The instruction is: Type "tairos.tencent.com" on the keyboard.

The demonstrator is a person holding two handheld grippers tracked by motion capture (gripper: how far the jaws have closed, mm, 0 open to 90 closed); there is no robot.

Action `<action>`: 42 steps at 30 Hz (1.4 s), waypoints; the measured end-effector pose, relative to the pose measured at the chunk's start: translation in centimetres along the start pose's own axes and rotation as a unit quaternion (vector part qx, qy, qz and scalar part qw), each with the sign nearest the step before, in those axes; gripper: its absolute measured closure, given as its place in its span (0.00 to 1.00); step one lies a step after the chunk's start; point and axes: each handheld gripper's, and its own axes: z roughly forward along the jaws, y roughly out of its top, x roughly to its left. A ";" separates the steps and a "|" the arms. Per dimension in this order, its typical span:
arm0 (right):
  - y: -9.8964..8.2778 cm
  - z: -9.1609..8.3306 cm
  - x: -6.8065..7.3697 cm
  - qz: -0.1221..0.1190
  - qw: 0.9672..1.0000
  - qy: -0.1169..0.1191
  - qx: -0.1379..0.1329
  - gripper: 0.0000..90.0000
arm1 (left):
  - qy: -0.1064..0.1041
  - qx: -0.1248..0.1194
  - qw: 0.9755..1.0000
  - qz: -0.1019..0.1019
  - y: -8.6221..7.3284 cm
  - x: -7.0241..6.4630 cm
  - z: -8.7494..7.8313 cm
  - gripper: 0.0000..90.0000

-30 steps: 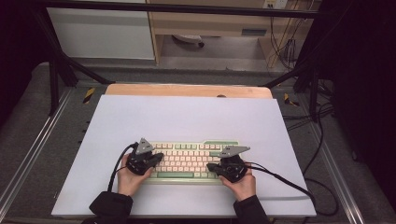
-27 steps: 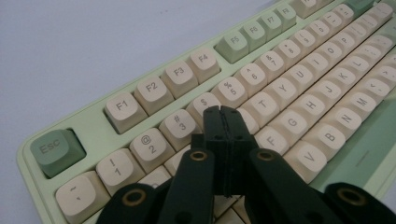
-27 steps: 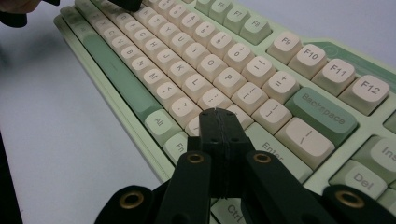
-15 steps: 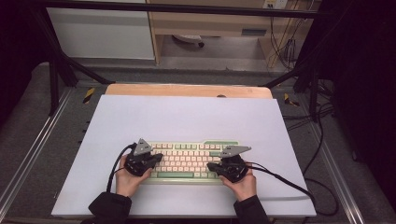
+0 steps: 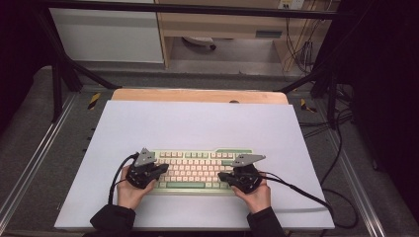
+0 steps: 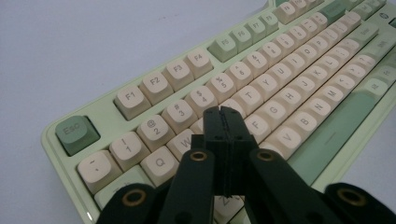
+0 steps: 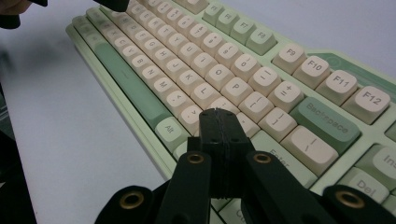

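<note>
Two clenched grippers poise over the green keyboard (image 5: 197,170) on the desk (image 5: 197,123): the left gripper (image 6: 223,116) has the W and E keys just beneath its tip, jaws pressed together on nothing; the right gripper (image 7: 219,119) has the keys near Enter below it, likewise clamped empty

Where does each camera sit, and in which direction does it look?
High view: above the person's side, looking forward and down on the table; both hands, the left hand-held gripper and the right hand-held gripper show over the keyboard.
Left gripper view: rides the left hand-held gripper, facing the keyboard's Esc end; shut jaws show.
Right gripper view: rides the right hand-held gripper, facing the Backspace end; shut jaws show.
All views share the keyboard.
</note>
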 end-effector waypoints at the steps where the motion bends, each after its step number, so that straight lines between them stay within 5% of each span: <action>1: 0.1 0.0 0.1 -0.001 1.000 0.001 0.001 1.00 | -0.001 -0.001 1.000 -0.002 -0.1 0.0 -0.1 1.00; 42: 2.8 3.7 2.8 -0.026 0.999 0.032 0.007 1.00 | -0.007 -0.006 1.000 -0.011 -1.5 0.7 -1.5 1.00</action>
